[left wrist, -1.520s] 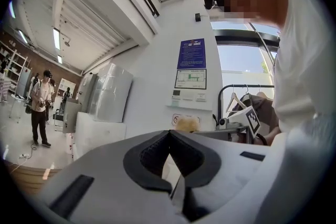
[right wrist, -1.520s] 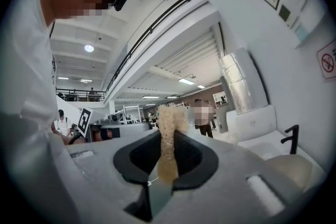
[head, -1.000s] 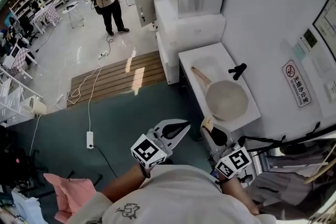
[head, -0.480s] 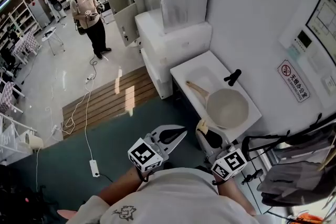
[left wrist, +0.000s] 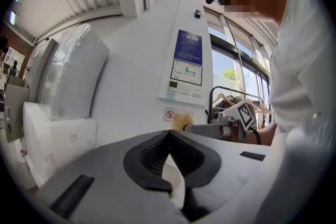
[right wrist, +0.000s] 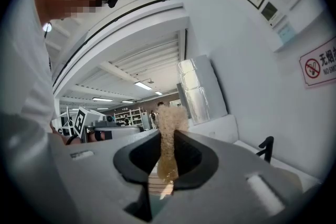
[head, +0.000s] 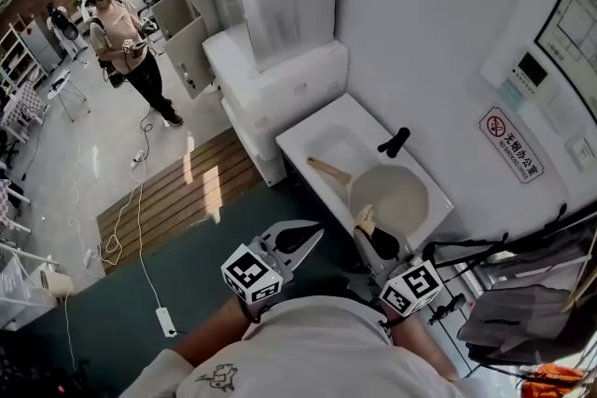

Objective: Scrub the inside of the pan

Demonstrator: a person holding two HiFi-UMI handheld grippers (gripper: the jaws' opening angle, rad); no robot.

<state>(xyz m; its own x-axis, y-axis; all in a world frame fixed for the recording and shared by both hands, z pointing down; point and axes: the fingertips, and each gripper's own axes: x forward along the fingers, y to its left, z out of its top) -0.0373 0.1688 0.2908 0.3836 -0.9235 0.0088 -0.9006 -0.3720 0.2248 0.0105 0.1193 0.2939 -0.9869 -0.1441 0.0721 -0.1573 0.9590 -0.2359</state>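
a person (head: 122, 31) stands past the wooden platform (head: 173, 200); a no-smoking sign (head: 511, 144) marks the wall (head: 420, 23).

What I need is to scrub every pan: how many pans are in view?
1. The pan lies on the white sink counter by the black faucet, its wooden handle over the basin. The right gripper hides the counter's near corner.

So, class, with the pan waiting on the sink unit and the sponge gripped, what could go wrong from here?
1. The pan lies loose on the sink unit; the left gripper is shut and empty, so scrubbing may push the pan around.
2. The right gripper pinches the sponge thinly; hard pressure could pull it out.
3. The black tap stands close by the pan and could get knocked.
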